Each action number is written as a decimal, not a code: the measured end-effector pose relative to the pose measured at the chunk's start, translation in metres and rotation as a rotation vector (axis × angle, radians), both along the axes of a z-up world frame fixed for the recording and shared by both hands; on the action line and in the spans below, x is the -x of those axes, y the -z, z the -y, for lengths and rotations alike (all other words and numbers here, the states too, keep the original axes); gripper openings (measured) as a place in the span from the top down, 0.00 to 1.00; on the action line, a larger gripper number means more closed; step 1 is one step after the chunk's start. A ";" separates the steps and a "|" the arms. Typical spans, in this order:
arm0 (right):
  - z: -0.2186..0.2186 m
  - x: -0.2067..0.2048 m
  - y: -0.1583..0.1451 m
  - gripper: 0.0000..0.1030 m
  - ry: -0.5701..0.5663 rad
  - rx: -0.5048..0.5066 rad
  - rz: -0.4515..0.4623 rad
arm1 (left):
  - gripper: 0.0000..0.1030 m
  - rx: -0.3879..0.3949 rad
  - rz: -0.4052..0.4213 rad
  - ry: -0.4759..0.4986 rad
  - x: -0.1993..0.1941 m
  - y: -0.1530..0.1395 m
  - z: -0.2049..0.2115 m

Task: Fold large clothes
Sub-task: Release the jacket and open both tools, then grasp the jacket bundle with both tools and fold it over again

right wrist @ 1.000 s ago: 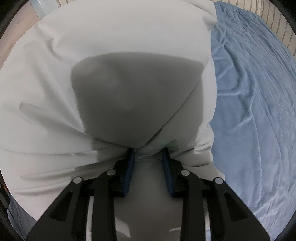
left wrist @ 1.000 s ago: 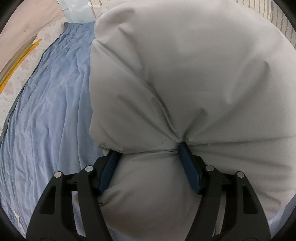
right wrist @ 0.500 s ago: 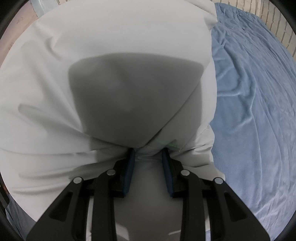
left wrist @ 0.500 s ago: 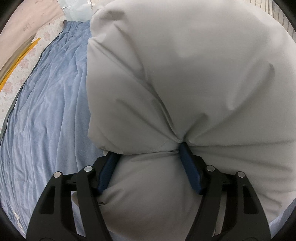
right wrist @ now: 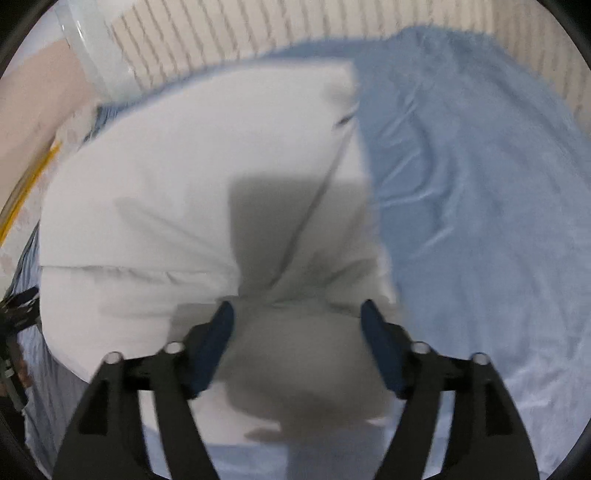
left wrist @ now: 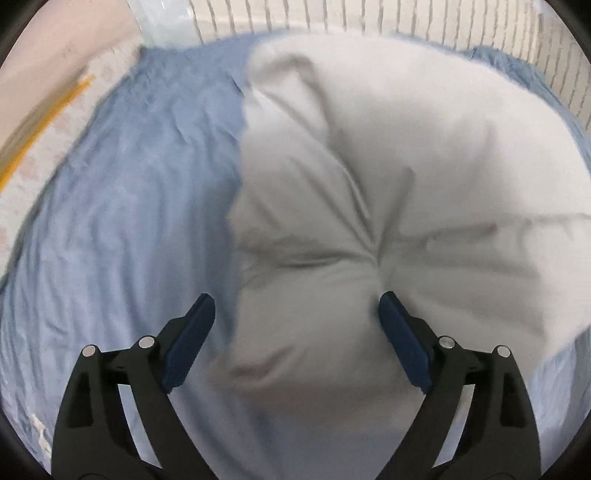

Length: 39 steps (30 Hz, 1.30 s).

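Note:
A large pale grey garment (left wrist: pixel 388 177) lies folded over on a blue bedsheet (left wrist: pixel 122 229). In the left wrist view my left gripper (left wrist: pixel 295 314) is open, its blue pads spread above the garment's near left part. In the right wrist view the same garment (right wrist: pixel 177 206) fills the left and middle, and my right gripper (right wrist: pixel 297 321) is open above its near right corner. Neither gripper holds cloth. Both views are blurred by motion.
The blue sheet (right wrist: pixel 480 221) spreads to the right of the garment. A striped cream wall or headboard (left wrist: pixel 369 14) runs along the far edge. A floral surface with a yellow stripe (left wrist: pixel 40 118) and a clear plastic item (right wrist: pixel 96 55) lie at the far left.
Both grippers have opened and let go of the garment, which has dropped onto the sheet. Both have pulled back, so more of the bed and far wall shows.

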State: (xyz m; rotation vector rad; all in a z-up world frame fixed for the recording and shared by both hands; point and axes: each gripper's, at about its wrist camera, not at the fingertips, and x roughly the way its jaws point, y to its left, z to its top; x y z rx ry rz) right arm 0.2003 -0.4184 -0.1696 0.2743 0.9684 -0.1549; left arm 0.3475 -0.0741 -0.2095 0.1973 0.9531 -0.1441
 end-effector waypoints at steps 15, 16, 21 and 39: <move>-0.001 0.010 0.051 0.15 0.092 -0.033 0.068 | 0.03 0.037 0.049 -0.064 0.012 -0.002 -0.028; -0.005 0.014 0.052 0.15 0.072 -0.045 0.075 | 0.03 0.034 0.050 -0.061 0.011 0.000 -0.029; -0.025 0.030 0.048 0.15 -0.045 -0.025 0.086 | 0.03 0.053 0.042 -0.058 0.010 0.009 -0.032; -0.075 -0.006 0.036 0.77 -0.267 0.175 -0.058 | 0.03 0.057 0.047 -0.073 0.036 -0.002 -0.062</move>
